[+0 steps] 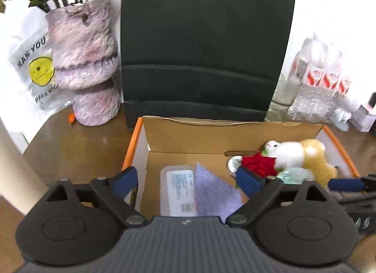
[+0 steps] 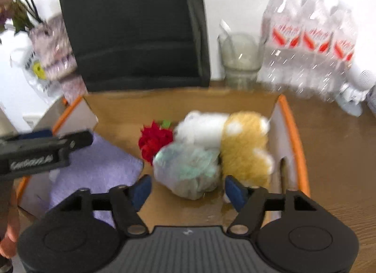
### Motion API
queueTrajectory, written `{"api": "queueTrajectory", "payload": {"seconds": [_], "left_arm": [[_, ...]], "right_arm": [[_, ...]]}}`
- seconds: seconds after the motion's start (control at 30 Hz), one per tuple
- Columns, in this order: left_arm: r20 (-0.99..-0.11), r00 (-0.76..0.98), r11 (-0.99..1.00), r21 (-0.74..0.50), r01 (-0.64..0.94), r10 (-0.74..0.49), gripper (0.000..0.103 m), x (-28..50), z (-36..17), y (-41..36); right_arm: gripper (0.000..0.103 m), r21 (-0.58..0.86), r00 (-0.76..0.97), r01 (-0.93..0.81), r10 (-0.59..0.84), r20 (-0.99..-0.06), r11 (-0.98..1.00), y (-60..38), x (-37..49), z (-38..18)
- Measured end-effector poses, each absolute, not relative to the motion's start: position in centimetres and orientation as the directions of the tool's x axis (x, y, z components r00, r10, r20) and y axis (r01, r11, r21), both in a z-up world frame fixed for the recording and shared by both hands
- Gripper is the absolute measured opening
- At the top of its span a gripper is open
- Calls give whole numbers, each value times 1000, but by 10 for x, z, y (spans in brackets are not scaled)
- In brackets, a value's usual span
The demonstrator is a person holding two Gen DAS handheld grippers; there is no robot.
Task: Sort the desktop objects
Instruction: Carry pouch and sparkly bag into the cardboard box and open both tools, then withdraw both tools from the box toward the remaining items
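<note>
Cardboard box [image 2: 291, 132]: holds plush toy [image 2: 244, 146], plastic bundle [image 2: 188, 167], purple cloth [image 2: 98, 167]. Left gripper [image 1: 188, 176], right gripper [image 2: 186, 189]: spread wide, empty. Risk: lowered fingers snagging contents.

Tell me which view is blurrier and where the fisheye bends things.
Right wrist view: blurrier, with the plush toy and water bottles smeared. Left wrist view: sharper, the label on the plastic case nearly legible, though the toy is soft here too. Both views: fisheye bows the black chair back's edges and darkens the corners.

Bright, even light — motion blur, fisheye-bent edges.
</note>
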State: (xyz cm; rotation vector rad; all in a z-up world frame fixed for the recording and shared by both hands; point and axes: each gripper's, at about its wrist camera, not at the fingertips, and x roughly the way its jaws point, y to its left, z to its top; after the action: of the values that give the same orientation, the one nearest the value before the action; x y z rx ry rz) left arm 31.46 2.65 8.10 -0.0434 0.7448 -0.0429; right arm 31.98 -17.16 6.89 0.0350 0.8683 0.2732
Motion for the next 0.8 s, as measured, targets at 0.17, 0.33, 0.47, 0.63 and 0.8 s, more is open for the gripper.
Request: {"api": "queueTrajectory", "payload": {"seconds": [0.17,0.33,0.47,0.63,0.8], "left_arm": [[-728,684,997,-76,-8,-50,95,299,109,30],[-768,640,998,-63,-17,-38,102,277,134,31],[-789,613,998,-55,0,-44,103,251,152,30],[-763,645,998,-62,0,-47,103,211,167,33],[-617,787,999,-37,2,-25,103,156,184,30]], "right_arm": [[76,137,594,-190,225,-773,972,-183,305,97],[78,129,564,-173,205,-800,977,-193,283,120],[81,128,569,-157,196,-799,979,-200,259,139],[82,113,605,-181,201,-771,977,-201,223,160],[84,105,723,-223,237,-649,969,-202,173,170]]}}
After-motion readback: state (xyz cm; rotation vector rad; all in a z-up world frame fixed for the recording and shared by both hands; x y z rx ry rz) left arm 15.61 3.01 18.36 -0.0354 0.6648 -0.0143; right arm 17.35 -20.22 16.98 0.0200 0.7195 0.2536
